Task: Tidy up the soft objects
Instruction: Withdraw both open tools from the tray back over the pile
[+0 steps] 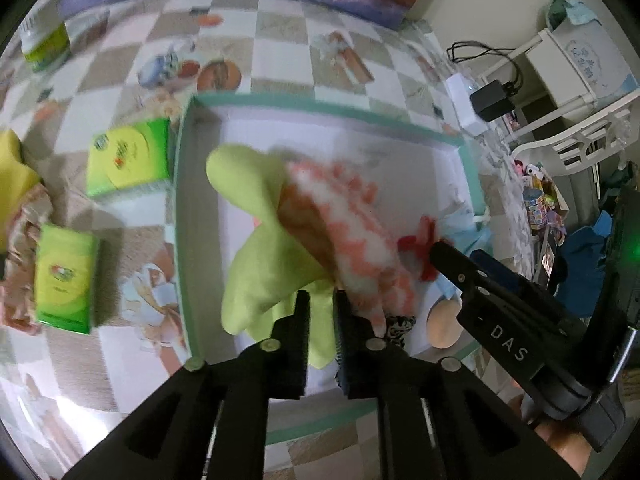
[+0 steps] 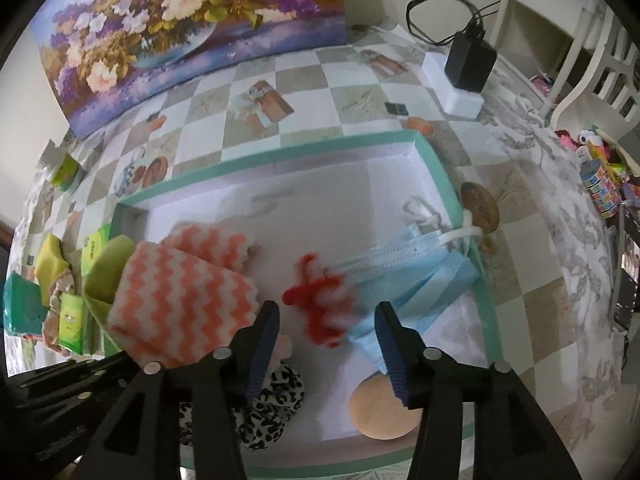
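Left tongs [image 1: 320, 300] are only a crack apart, nothing pinched, with the green cloth [image 1: 256, 236] and zigzag cloth [image 1: 344, 216] right ahead of the tips. Right tongs [image 2: 326, 312] gape wider, also gripping nothing; the red fluff [image 2: 316, 304] sits between them, blue mask [image 2: 416, 276] just beyond. All of it's inside the teal box [image 2: 486, 300] on the table [image 2: 360, 96].

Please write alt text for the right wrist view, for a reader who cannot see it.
The right gripper, jaws open, hangs over a teal box holding a zigzag cloth, a red item, a blue mask, a leopard-print item and a tan disc.
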A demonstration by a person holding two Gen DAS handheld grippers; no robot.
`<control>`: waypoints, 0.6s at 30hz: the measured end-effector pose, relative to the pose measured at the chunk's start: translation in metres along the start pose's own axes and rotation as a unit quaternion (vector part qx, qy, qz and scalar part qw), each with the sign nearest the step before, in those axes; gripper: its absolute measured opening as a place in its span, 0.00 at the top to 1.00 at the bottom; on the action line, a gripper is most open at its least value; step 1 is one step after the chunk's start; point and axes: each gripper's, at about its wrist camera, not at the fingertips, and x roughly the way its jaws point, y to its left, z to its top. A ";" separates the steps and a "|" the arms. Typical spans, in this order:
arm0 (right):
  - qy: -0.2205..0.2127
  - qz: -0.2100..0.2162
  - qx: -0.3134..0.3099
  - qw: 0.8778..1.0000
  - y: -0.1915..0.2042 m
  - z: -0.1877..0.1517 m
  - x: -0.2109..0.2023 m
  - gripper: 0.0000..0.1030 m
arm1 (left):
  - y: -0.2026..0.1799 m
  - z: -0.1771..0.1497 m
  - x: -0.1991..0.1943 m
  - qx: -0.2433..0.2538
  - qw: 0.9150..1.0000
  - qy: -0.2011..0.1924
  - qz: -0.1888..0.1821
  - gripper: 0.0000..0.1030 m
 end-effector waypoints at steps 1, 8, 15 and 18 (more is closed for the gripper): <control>-0.006 0.002 0.003 1.000 -0.001 0.001 -0.004 0.45 | 0.000 0.000 -0.005 0.002 1.000 -0.007 0.003 0.77; -0.034 0.004 0.009 0.999 0.001 0.006 -0.026 0.40 | 0.005 0.002 -0.047 0.002 0.998 -0.061 0.035 0.58; -0.047 0.008 0.006 0.999 0.007 0.007 -0.039 0.35 | 0.024 0.009 -0.068 -0.036 0.994 -0.090 0.055 0.35; -0.048 0.006 -0.004 0.999 0.015 0.007 -0.041 0.34 | 0.036 0.011 -0.072 -0.055 0.991 -0.098 0.076 0.32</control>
